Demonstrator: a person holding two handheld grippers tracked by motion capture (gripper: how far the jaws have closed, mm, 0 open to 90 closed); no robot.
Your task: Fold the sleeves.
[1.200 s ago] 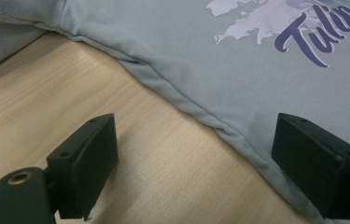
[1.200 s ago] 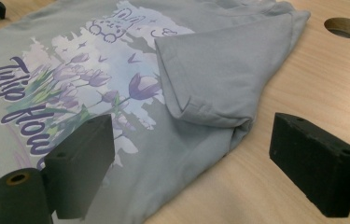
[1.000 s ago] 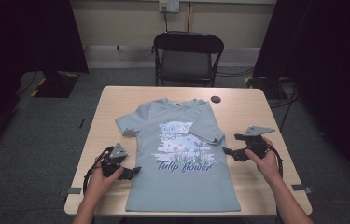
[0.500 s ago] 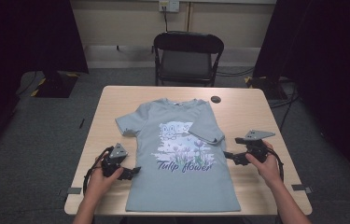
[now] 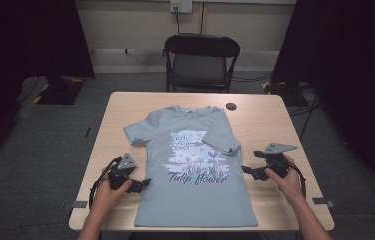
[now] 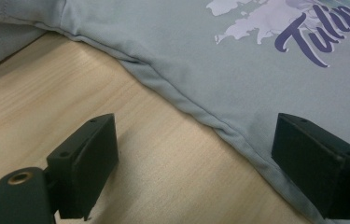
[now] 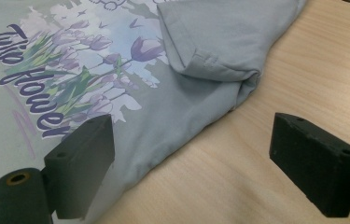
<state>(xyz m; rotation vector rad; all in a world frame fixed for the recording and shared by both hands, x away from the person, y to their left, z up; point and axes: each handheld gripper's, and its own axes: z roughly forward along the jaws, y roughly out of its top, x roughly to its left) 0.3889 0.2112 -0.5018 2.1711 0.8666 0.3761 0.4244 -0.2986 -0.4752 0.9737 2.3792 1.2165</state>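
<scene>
The worktop (image 5: 270, 120) carries a grey T-shirt (image 5: 195, 200) that lies flat, front side up, with the print "Tulip flower" across the chest. Its collar points to the far edge, near a folding chair (image 5: 200, 60) that stands behind the worktop. One sleeve (image 5: 220, 142) is folded inward over the print — the other sleeve lies spread out. Your left gripper (image 5: 140, 185) sits just beside the shirt's left side seam, jaws apart, one over the wood and one over the cloth edge. Your right gripper (image 5: 249, 171) is near the right seam, below the folded sleeve — its jaws are apart too and hold nothing. A small dark round object (image 5: 231, 106) lies near the far edge.
</scene>
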